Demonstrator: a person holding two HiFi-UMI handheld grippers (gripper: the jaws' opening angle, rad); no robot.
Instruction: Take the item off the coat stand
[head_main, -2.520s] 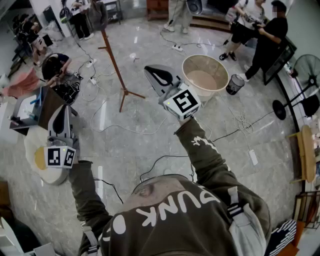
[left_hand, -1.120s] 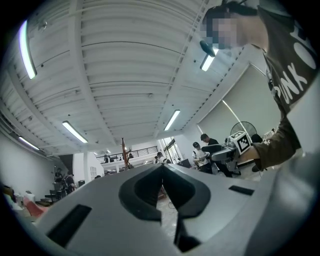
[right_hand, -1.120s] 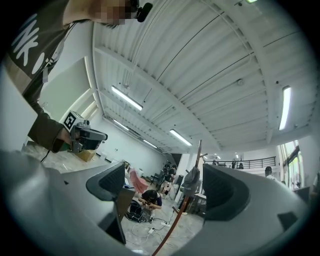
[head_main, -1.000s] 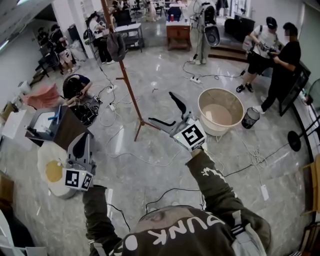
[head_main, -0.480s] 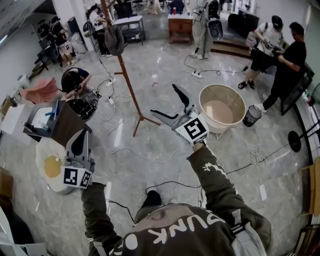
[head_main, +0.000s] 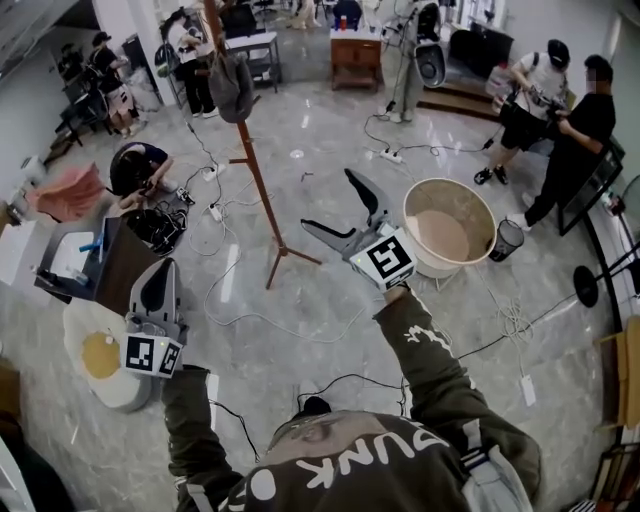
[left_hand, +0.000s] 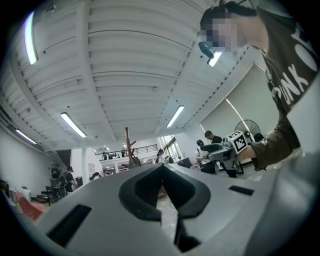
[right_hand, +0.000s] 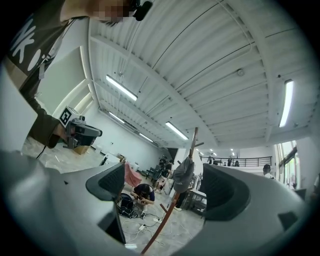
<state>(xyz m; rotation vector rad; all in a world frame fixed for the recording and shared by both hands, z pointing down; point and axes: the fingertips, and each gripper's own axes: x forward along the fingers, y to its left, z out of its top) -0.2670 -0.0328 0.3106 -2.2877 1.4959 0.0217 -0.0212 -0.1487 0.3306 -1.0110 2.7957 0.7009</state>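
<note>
Slim wooden coat stand (head_main: 256, 180) out on the glossy marbled floor (head_main: 300, 300): a reddish-brown pole, leaning in the head view, on splayed legs. The item is up near its top, a soft, floppy grey cap (head_main: 232, 88) drooping off a peg. The right tongs (head_main: 328, 200) are stretched forward on a nearly straight arm, with the marker cube facing up. Their smooth grey, curved jaws stand wide apart and hold nothing. In the right gripper view, pole and cap sit framed in the gap between them, well apart from the tips. The left tongs (head_main: 159, 272) are held low at the left on a bent elbow, with the jaws pressed together and nothing between them. A round beige tub (head_main: 478, 205) stands off to the right, and cables trail across the floor.
</note>
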